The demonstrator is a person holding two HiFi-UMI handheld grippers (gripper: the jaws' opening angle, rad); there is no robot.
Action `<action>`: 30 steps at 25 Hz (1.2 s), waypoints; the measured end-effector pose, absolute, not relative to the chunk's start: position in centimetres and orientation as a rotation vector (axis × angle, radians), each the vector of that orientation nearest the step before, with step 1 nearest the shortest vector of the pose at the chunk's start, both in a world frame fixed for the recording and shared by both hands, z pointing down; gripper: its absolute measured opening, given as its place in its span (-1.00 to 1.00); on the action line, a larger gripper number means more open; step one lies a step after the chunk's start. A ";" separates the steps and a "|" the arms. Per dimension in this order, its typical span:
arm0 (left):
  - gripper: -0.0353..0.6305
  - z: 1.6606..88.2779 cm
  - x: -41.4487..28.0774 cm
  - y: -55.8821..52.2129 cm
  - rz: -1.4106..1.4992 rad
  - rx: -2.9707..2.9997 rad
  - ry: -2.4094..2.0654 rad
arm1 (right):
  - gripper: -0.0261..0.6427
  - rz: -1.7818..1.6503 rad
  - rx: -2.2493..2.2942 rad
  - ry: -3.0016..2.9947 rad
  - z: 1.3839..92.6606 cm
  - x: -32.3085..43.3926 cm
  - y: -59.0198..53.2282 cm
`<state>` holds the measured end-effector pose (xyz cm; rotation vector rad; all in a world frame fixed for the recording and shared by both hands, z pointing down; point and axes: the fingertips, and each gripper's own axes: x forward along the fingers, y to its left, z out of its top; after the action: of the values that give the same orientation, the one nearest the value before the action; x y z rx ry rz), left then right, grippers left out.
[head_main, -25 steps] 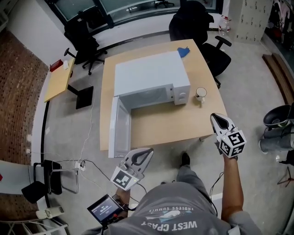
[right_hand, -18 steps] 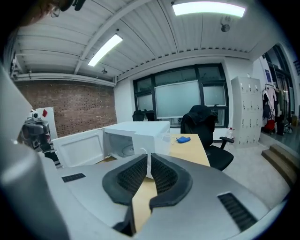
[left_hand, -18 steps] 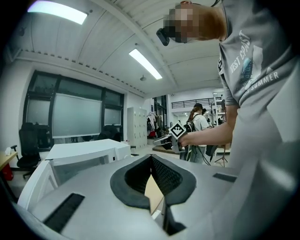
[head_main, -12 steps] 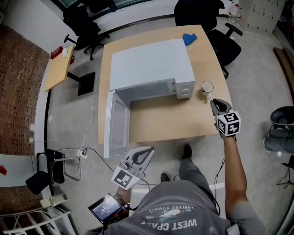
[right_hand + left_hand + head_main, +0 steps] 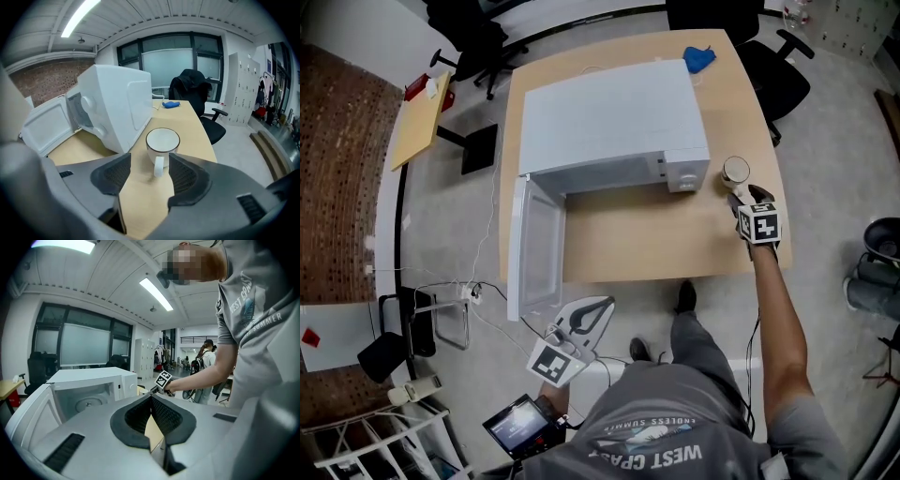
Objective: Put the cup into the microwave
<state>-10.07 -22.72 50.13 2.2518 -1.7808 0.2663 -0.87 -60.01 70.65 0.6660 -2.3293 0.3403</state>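
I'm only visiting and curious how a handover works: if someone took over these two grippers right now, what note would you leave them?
Left gripper: shut, empty, held off the table's near edge.
Right gripper: jaws have just opened; the white cup's handle sits between the tips, not gripped.
Cup stands on the table, right of the microwave; the microwave door is open.
Done: door open, cup approached.
Left: grip the cup, set it inside.

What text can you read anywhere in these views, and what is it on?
"ENDLESS SUMMER": grey shirt, upside down.
"WEST COAST": same shirt, below it, last letters unclear.
Microwave panel, small screen: too small to read.
Right gripper cube: square pattern, no words.
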 end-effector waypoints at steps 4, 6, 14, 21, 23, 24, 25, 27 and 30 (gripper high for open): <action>-0.83 51.4 -10.7 -22.7 0.273 2.207 -1.788 | -0.20 0.348 0.690 -2.278 73.1 -1.6 -61.1; -0.83 51.8 -10.8 -22.7 0.275 2.196 -1.789 | -0.20 0.341 0.703 -2.258 73.9 -1.7 -61.7; -0.83 52.7 -10.8 -22.8 0.268 2.167 -1.791 | -0.65 0.314 0.764 -2.191 76.2 -1.0 -63.3; -0.83 53.0 -10.9 -22.6 0.256 2.158 -1.791 | -0.69 0.326 0.770 -2.237 75.8 -1.0 -63.2; -0.83 52.9 -11.1 -22.4 0.259 2.162 -1.791 | -0.69 0.340 0.766 -2.248 75.7 -1.0 -62.7; -0.83 52.8 -11.2 -22.4 0.259 2.165 -1.792 | -0.69 0.345 0.762 -2.253 75.6 -1.0 -62.4; -0.83 52.7 -11.2 -22.3 0.259 2.166 -1.793 | -0.69 0.347 0.758 -2.259 75.5 -1.0 -62.1; -0.83 52.5 -11.3 -22.1 0.258 2.170 -1.793 | -0.69 0.348 0.753 -2.270 75.1 -1.1 -61.4; -0.83 52.2 -11.3 -21.8 0.260 2.187 -1.790 | -0.69 0.343 0.755 -2.288 74.0 -1.0 -60.6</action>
<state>-11.27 -21.83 52.19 2.1873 -1.7904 0.2599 -1.02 -60.59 74.04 0.7552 -2.2879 0.3434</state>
